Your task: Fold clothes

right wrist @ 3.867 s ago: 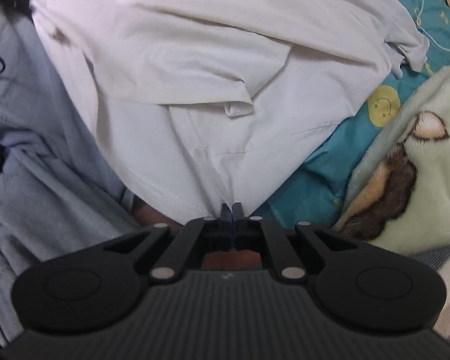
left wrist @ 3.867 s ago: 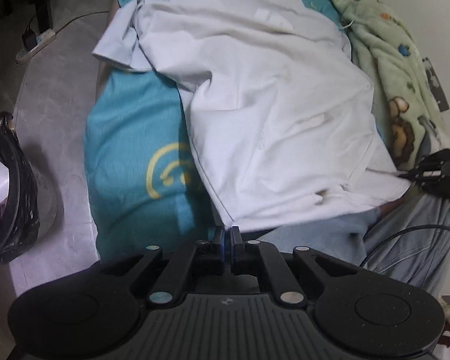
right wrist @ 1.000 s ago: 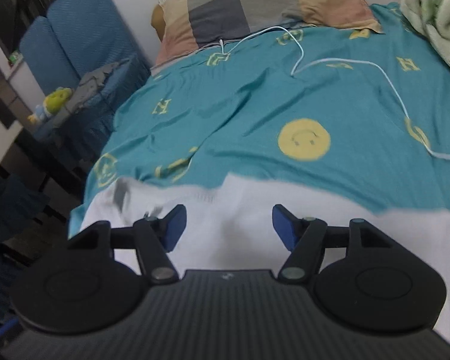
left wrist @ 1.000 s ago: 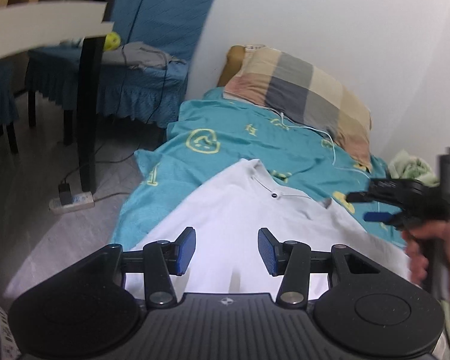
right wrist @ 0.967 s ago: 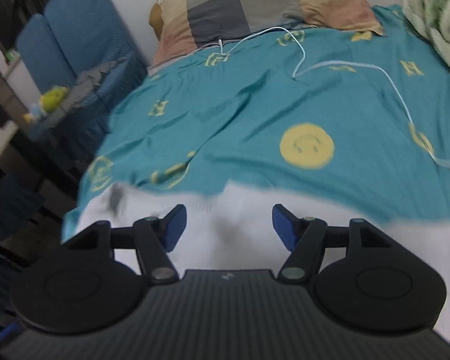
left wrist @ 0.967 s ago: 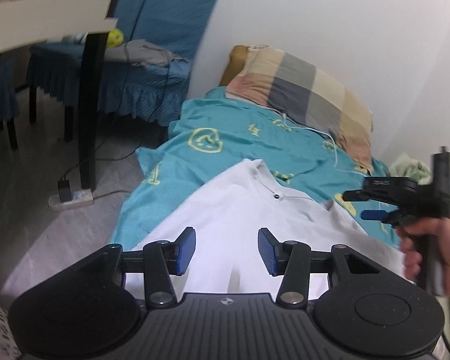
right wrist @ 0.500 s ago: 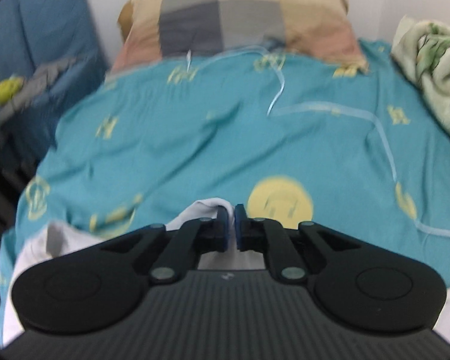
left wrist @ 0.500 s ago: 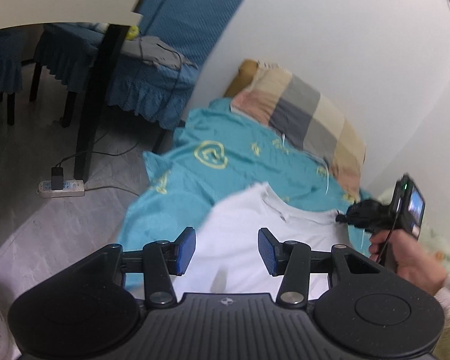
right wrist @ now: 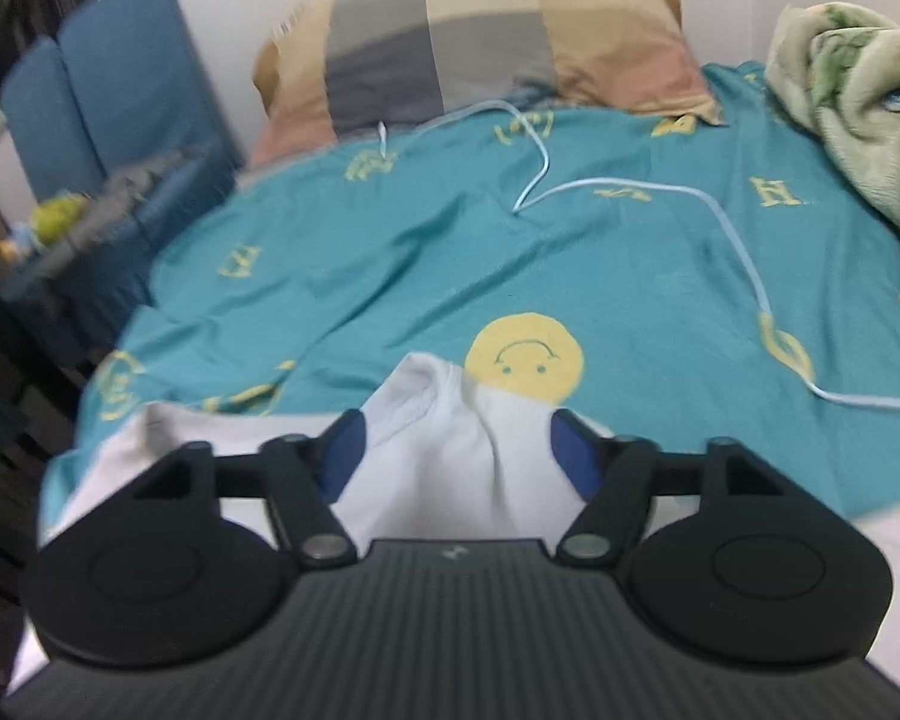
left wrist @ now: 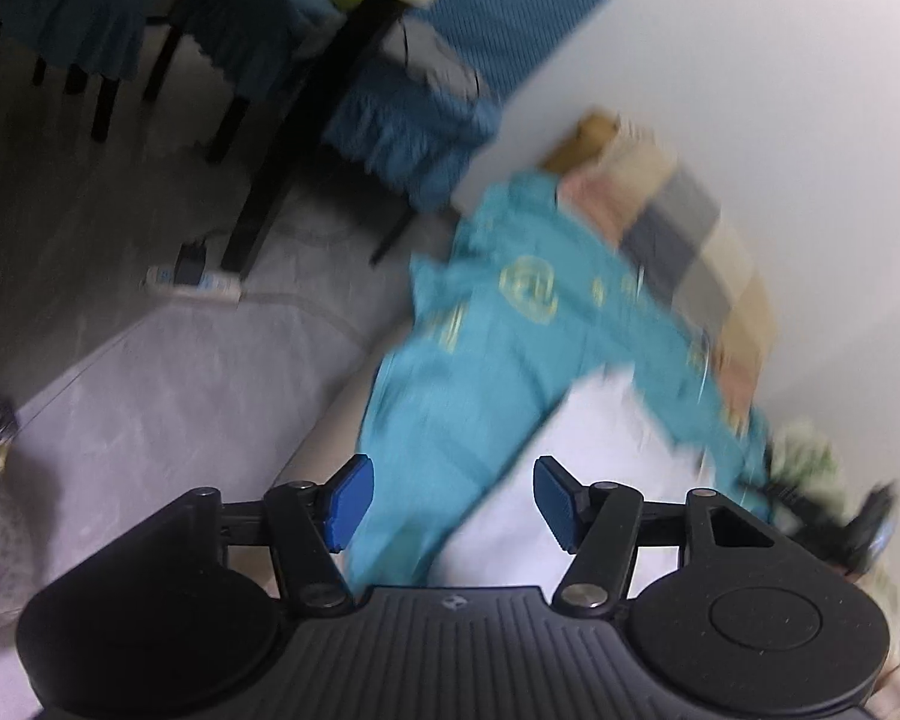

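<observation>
A white T-shirt (right wrist: 456,450) lies on the teal bed sheet (right wrist: 570,252), its bunched edge rising between my right fingers. My right gripper (right wrist: 457,456) is open around that fold, not closed on it. In the blurred left wrist view the same shirt (left wrist: 576,462) lies on the sheet (left wrist: 498,354). My left gripper (left wrist: 447,498) is open and empty, above the bed's left edge, tilted. The right gripper (left wrist: 834,516) shows at the far right of that view.
A checked pillow (right wrist: 486,30) lies at the bed head and a green fleece blanket (right wrist: 858,114) at the right. A white cable (right wrist: 726,222) runs across the sheet. Blue-covered chairs (left wrist: 426,102), a table leg (left wrist: 306,132) and a power strip (left wrist: 192,288) stand left on the grey floor.
My right gripper has opened from shut, leaving the shirt edge bunched between its fingers. My left gripper has swung left and tilted, staying open.
</observation>
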The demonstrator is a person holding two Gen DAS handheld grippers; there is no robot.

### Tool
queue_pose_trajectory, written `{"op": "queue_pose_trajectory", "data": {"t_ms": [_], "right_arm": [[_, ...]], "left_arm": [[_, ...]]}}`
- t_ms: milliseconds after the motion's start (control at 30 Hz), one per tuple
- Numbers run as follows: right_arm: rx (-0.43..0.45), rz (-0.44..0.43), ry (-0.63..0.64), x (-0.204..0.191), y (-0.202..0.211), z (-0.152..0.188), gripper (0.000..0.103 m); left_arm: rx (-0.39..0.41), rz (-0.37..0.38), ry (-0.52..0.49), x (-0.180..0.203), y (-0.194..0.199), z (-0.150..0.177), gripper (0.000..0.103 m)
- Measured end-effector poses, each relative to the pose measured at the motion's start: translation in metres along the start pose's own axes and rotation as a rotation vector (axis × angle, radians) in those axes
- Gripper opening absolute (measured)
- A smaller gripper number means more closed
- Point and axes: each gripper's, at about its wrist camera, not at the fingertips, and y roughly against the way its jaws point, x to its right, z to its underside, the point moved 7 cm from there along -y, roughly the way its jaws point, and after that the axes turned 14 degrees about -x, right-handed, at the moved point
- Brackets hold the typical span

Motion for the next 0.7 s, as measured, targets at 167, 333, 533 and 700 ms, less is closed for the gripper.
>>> {"op": "queue_pose_trajectory", "data": {"t_ms": [167, 333, 533, 700], "right_arm": [[-0.022, -0.023, -0.042, 0.010, 0.088, 0.076, 0.070], [-0.008, -0.116, -0.154, 0.016, 0.174, 0.166, 0.070], [0.022, -0.134, -0.215, 0.021, 0.211, 0.220, 0.073], [0.076, -0.143, -0.188, 0.019, 0.224, 0.220, 0.072]], "left_arm": [[-0.122, -0.025, -0.165, 0.010, 0.000, 0.043, 0.062], [-0.173, -0.101, -0.329, 0.030, -0.015, 0.064, 0.046], [-0.156, -0.177, -0.347, 0.038, -0.015, 0.065, 0.003], [-0.081, -0.049, -0.287, 0.083, 0.036, 0.033, 0.003]]}}
